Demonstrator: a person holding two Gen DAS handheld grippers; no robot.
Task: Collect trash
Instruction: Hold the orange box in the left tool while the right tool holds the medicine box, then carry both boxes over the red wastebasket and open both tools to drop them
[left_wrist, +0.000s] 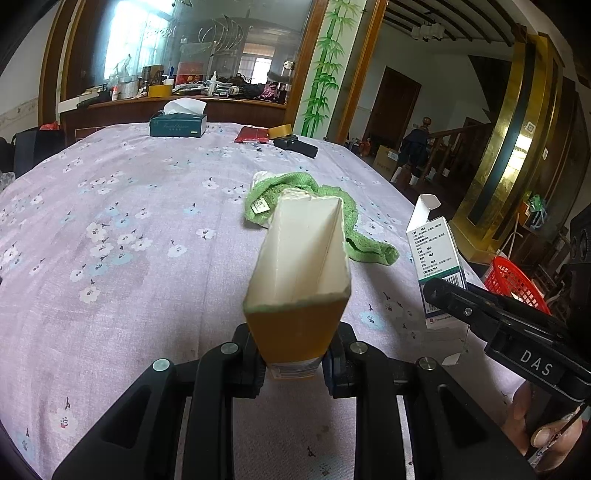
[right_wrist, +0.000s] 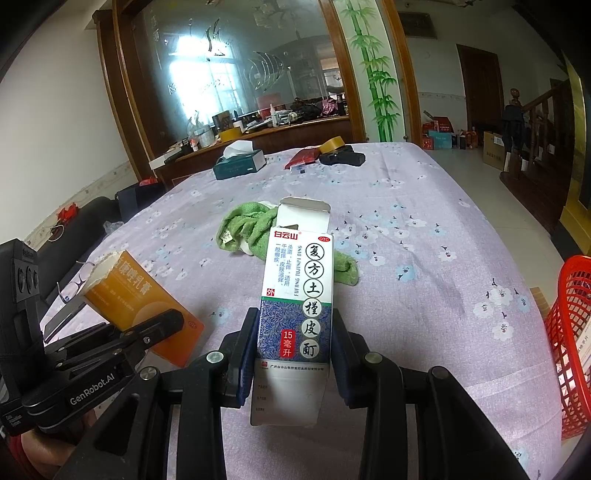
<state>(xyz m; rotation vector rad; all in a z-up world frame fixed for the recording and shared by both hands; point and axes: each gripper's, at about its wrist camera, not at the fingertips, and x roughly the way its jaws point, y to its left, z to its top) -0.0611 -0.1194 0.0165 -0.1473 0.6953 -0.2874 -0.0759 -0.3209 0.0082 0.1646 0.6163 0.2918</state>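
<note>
Currently each hand-held gripper is clamped on one empty carton above the tabletop (right_wrist: 424, 236), which carries a flowered purple cloth. The left hand-held gripper (left_wrist: 293, 363) has its jaws closed on the lower end of the orange carton (left_wrist: 299, 280), whose torn open end points away toward the far edge. The right hand-held gripper (right_wrist: 293, 363) grips the white and blue carton (right_wrist: 297, 306) by its two narrow sides, top flap open and upright. Both cartons are held clear of the cloth near the front edge. A red basket (right_wrist: 570, 339) sits just off the right edge and is probably the place for the trash. A green rag (right_wrist: 258, 232) lies mid-tabletop, beyond both cartons. Risks from here: thin card can buckle under jaw pressure, letting a carton twist or slide out during the carry. The two grippers are near each other, so a swing toward the basket could knock one carton against the other. A release short of the basket rim would drop the carton to the floor.
</note>
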